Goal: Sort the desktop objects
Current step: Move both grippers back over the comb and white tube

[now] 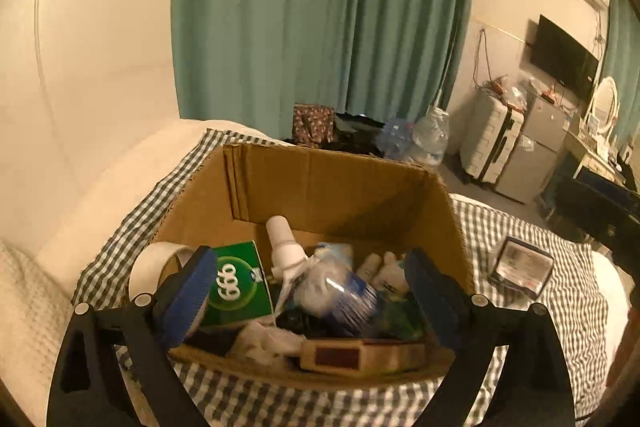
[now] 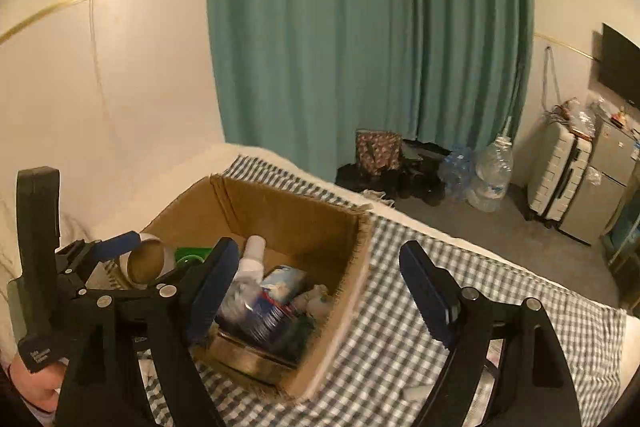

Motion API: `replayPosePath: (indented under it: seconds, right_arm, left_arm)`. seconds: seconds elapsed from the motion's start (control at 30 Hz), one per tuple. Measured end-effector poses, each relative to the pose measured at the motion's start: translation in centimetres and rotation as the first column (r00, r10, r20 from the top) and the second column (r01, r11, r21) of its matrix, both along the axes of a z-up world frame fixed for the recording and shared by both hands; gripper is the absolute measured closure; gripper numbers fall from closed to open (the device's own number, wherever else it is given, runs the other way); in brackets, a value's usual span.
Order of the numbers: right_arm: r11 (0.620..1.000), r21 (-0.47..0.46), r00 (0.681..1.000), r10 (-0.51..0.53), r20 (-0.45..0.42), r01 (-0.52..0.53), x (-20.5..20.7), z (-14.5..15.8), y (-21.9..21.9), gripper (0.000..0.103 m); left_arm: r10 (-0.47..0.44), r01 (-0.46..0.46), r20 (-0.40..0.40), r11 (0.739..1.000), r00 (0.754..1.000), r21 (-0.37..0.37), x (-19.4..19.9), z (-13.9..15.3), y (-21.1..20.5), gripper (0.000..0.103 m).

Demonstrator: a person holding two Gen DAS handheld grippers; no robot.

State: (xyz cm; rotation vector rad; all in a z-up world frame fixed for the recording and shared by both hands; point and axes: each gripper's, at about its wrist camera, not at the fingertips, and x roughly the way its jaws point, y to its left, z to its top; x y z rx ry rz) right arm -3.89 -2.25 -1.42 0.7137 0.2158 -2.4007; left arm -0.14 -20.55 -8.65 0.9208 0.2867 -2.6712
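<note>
An open cardboard box [image 1: 320, 183] stands on a checked cloth [image 1: 516, 239] and holds several things: a green box marked 666 [image 1: 236, 283], a white tube [image 1: 284, 243], a blue-and-white packet [image 1: 340, 291], a tape roll [image 1: 160, 263] at its left rim and a wooden block [image 1: 360, 353] at the near wall. My left gripper [image 1: 310, 291] is open and empty, just above the near side of the box. My right gripper [image 2: 320, 287] is open and empty over the right wall of the box [image 2: 352, 267]. The left gripper's blue finger [image 2: 116, 245] shows beside the tape roll [image 2: 146, 265].
A small dark case [image 1: 520, 267] lies on the cloth right of the box. Behind are a green curtain [image 2: 360, 47], water bottles [image 2: 488, 171], a white suitcase [image 2: 560, 179] and a small fridge [image 2: 612, 179]. A pale wall stands to the left.
</note>
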Motion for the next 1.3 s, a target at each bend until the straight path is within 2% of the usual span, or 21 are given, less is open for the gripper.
replayPosePath:
  seconds: [0.13, 0.2, 0.33, 0.47, 0.57, 0.67, 0.73, 0.8, 0.87, 1.0, 1.07, 1.2, 1.3]
  right_arm:
    - [0.998, 0.029, 0.997, -0.060, -0.048, 0.062, 2.3, 0.9, 4.6, 0.019]
    - [0.995, 0.034, 0.994, -0.094, -0.049, 0.096, 3.4, 0.8, 7.3, 0.019]
    - [0.981, 0.040, 0.981, -0.187, -0.045, 0.188, 5.5, 0.3, 13.9, 0.018]
    - [0.958, 0.058, 0.960, -0.277, -0.040, 0.279, 8.0, -0.4, 19.9, 0.015]
    - [0.941, 0.049, 0.942, -0.335, -0.015, 0.335, 9.3, -2.5, 23.7, 0.015]
    - [0.923, 0.057, 0.924, -0.382, 0.020, 0.381, 9.9, -5.3, 26.2, 0.015]
    - [0.912, 0.067, 0.911, -0.408, 0.060, 0.404, 9.8, -7.7, 26.9, 0.015]
    - [0.906, 0.069, 0.903, -0.422, 0.081, 0.417, 9.5, -9.6, 27.0, 0.015]
    - [0.908, 0.072, 0.902, -0.418, 0.110, 0.412, 8.9, -11.2, 26.8, 0.016]
    - [0.912, 0.078, 0.894, -0.410, 0.180, 0.402, 6.9, -14.5, 25.9, 0.018]
    - [0.912, 0.083, 0.889, -0.411, 0.204, 0.403, 5.7, -16.0, 25.2, 0.019]
    - [0.915, 0.083, 0.875, -0.402, 0.268, 0.395, 2.8, -18.7, 23.7, 0.024]
    - [0.922, 0.084, 0.881, -0.385, 0.276, 0.377, 1.3, -20.2, 22.1, 0.025]
  left_arm:
    - [-0.033, 0.033, 0.011, 0.999, 0.999, -0.003, 0.7, 1.2, 2.9, 0.004]
    - [-0.066, 0.066, 0.008, 0.998, 0.998, -0.009, 1.6, 1.9, 5.6, 0.000]
    - [-0.151, 0.151, 0.016, 0.988, 0.988, -0.012, 2.4, 2.4, 11.2, 0.000]
    - [-0.225, 0.225, 0.045, 0.974, 0.973, 0.003, 2.2, 1.2, 16.4, 0.000]
    - [-0.272, 0.273, 0.063, 0.962, 0.960, -0.007, 1.4, -0.4, 20.0, 0.000]
    - [-0.298, 0.303, 0.088, 0.952, 0.951, -0.049, 0.2, -2.4, 23.0, 0.000]
    - [-0.317, 0.326, 0.102, 0.940, 0.943, -0.096, -0.7, -4.2, 24.4, 0.000]
    - [-0.330, 0.351, 0.135, 0.921, 0.934, -0.172, -2.4, -6.4, 25.8, 0.000]
    - [-0.322, 0.353, 0.167, 0.911, 0.932, -0.211, -3.9, -7.9, 26.3, 0.000]
    - [-0.268, 0.309, 0.202, 0.927, 0.942, -0.213, -6.7, -11.6, 25.6, 0.000]
    - [-0.240, 0.291, 0.220, 0.927, 0.945, -0.238, -7.4, -12.9, 25.2, 0.000]
    - [-0.230, 0.300, 0.261, 0.915, 0.938, -0.269, -8.4, -14.7, 23.2, 0.000]
    - [-0.316, 0.379, 0.246, 0.884, 0.916, -0.274, -8.0, -15.1, 23.6, 0.000]
